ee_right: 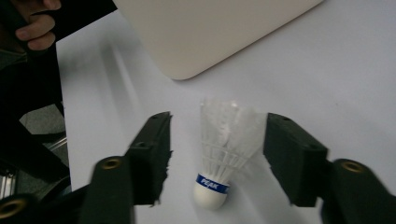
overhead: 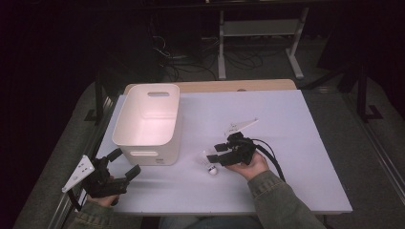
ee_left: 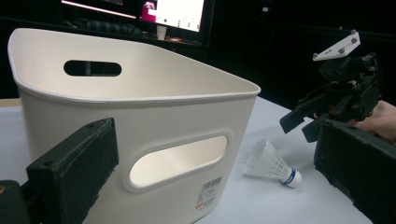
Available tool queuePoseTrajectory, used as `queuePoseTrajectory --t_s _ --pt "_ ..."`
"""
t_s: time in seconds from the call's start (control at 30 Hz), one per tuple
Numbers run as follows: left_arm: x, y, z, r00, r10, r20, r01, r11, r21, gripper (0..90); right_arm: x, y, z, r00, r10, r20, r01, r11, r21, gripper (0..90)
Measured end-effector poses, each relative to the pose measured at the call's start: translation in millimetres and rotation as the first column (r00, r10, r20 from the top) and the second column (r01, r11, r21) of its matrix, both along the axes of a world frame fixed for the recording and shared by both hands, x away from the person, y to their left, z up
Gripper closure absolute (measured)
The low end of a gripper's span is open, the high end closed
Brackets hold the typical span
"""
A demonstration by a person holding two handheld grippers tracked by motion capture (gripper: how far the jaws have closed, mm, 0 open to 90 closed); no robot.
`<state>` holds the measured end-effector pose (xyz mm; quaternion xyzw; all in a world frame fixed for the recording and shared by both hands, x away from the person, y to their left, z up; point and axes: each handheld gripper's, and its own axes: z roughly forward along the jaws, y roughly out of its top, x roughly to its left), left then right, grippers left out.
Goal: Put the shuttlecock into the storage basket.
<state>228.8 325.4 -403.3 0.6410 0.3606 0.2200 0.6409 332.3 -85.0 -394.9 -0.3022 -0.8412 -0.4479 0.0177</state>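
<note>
The shuttlecock (ee_right: 223,154) lies on its side on the white surface (overhead: 286,143), just off the near corner of the white bin (overhead: 148,123), and the right tool (overhead: 216,153) hangs over it, jaws apart on either side and clear of the feathers. Plenty of bare surface runs right and toward the near edge. The left tool (overhead: 125,164) sits spread wide by the bin's near wall, gripping nothing

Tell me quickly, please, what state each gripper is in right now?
Left gripper: open, holding nothing, beside the white bin.
Right gripper: open, jaws either side of the shuttlecock, not gripping it.
</note>
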Motion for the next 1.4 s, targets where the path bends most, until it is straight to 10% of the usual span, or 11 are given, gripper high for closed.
queuePoseTrajectory --t_s 0.33,1.4 --pt "0.0 0.9 0.0 1.0000 -0.002 0.001 0.002 0.9999 0.011 0.0 -3.1 -2.9 5.1 0.9987 -0.048 -0.017 0.047 0.998 -0.047 0.6" --pt "0.3 1.5 0.2 1.0000 -0.002 0.009 0.001 0.9999 0.015 0.0 -0.9 6.9 -7.7 0.9914 -0.063 -0.115 0.044 0.987 -0.156 0.0"
